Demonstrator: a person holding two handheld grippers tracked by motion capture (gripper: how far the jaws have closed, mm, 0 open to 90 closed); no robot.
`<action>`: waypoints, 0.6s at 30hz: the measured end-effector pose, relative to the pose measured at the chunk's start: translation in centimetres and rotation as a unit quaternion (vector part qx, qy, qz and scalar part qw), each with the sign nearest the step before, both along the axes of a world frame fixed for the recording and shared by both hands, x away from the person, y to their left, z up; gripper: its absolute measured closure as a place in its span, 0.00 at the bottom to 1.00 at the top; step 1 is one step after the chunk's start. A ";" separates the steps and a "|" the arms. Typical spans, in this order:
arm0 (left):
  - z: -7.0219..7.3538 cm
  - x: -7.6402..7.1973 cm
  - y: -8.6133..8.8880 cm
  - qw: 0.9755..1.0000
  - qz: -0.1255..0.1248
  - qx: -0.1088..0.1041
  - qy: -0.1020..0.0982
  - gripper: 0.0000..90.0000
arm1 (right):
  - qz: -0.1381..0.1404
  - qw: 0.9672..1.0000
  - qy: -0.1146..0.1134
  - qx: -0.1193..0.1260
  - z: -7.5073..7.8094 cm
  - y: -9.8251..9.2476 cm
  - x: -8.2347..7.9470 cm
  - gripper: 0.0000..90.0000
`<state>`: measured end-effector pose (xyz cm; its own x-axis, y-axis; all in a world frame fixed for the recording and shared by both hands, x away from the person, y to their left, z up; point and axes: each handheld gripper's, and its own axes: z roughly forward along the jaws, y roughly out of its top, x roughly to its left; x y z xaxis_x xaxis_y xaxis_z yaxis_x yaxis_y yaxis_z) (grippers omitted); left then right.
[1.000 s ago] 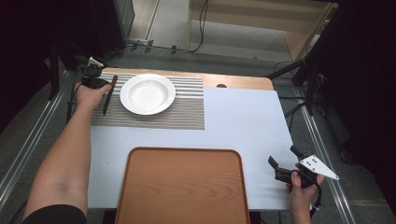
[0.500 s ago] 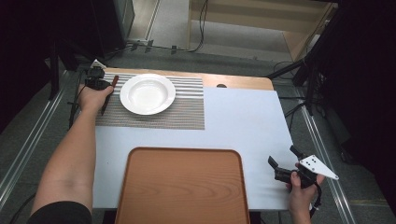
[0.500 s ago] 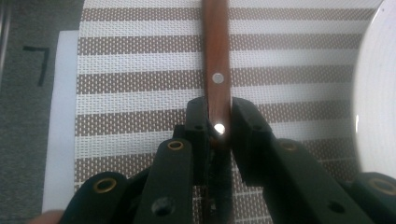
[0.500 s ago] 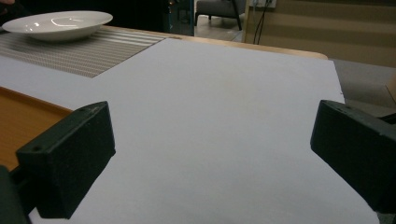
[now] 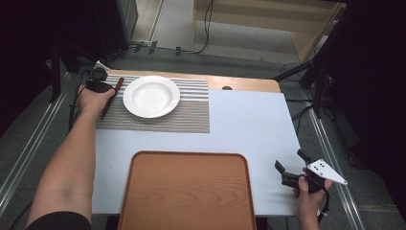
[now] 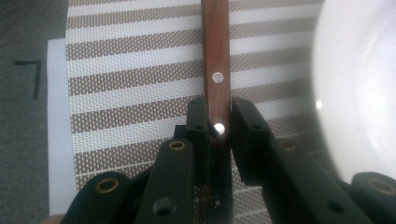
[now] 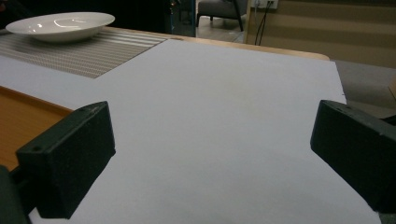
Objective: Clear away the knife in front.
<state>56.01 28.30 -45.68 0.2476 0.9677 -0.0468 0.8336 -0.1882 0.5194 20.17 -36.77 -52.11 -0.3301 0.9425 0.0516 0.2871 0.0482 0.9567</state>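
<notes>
A brown wooden utensil handle (image 6: pixel 216 56) with metal rivets lies on the striped placemat (image 5: pixel 191 110), just left of the white deep plate (image 5: pixel 151 96). My left gripper (image 6: pixel 218 123) has just been closing on it, and both pads now press the handle's sides. In the high view the left gripper (image 5: pixel 106 90) is at the mat's far left edge, with the utensil (image 5: pixel 111 98) running along beside the plate. My right gripper (image 5: pixel 291 160) rests near the table's near right corner. Its jaws stand wide apart over bare white tabletop (image 7: pixel 210 154).
A large wooden tray (image 5: pixel 186 191) lies at the table's front middle, and its edge (image 7: pixel 18 116) is left of the right gripper. The plate (image 7: pixel 60 23) sits far off on the mat. Rails and cables run along both table sides.
My left hand has shifted slightly at the mat's left edge, staying on the utensil. The right gripper has not moved.
</notes>
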 end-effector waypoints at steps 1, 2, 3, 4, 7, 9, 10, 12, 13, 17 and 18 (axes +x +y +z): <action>0.4 -0.2 -0.1 1.000 -0.002 -0.001 -0.004 0.85 | 0.001 1.000 -0.001 0.000 0.0 0.0 0.0 0.00; 0.7 -0.3 -0.1 1.000 -0.002 -0.002 -0.006 0.85 | 0.001 1.000 0.000 0.000 0.0 0.0 0.0 0.00; 0.9 -0.4 -0.1 1.000 -0.004 -0.003 -0.008 0.85 | 0.001 1.000 0.000 0.000 0.0 0.0 0.0 0.00; 1.1 -0.5 -0.2 1.000 -0.006 -0.004 -0.009 0.85 | 0.001 1.000 0.000 0.000 0.0 0.0 0.0 0.00; 1.4 -0.9 -0.5 1.000 -0.010 -0.008 -0.012 0.85 | 0.003 1.000 0.000 -0.001 0.0 0.0 -0.1 0.00; 1.6 -1.1 -0.7 1.000 -0.017 -0.004 -0.010 0.85 | 0.004 1.000 -0.001 -0.001 0.0 0.0 -0.1 0.00; 1.7 -1.3 -0.9 1.000 -0.021 -0.002 -0.011 0.85 | 0.004 1.000 -0.001 -0.001 0.0 0.0 -0.1 0.00; 1.9 -1.5 -1.2 1.000 -0.025 -0.006 -0.011 0.85 | 0.004 1.000 -0.001 -0.001 0.0 0.0 -0.1 0.00; 2.0 -1.7 -1.4 1.000 -0.024 -0.012 -0.014 0.85 | 0.005 1.000 -0.001 -0.002 0.0 0.0 -0.1 0.00; 2.5 -2.4 -2.2 0.999 -0.035 -0.011 -0.015 0.85 | 0.007 1.000 -0.002 -0.005 0.0 0.1 -0.1 0.00; 2.6 -2.6 -2.3 0.999 -0.037 -0.008 -0.016 0.85 | 0.006 1.000 -0.003 -0.006 0.0 0.1 0.0 0.00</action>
<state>53.43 25.98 -43.12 0.3198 0.9460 -0.0524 0.8003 -0.2401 0.5493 20.12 -36.70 -52.10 -0.3426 0.9387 0.0383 0.2812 0.0636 0.9575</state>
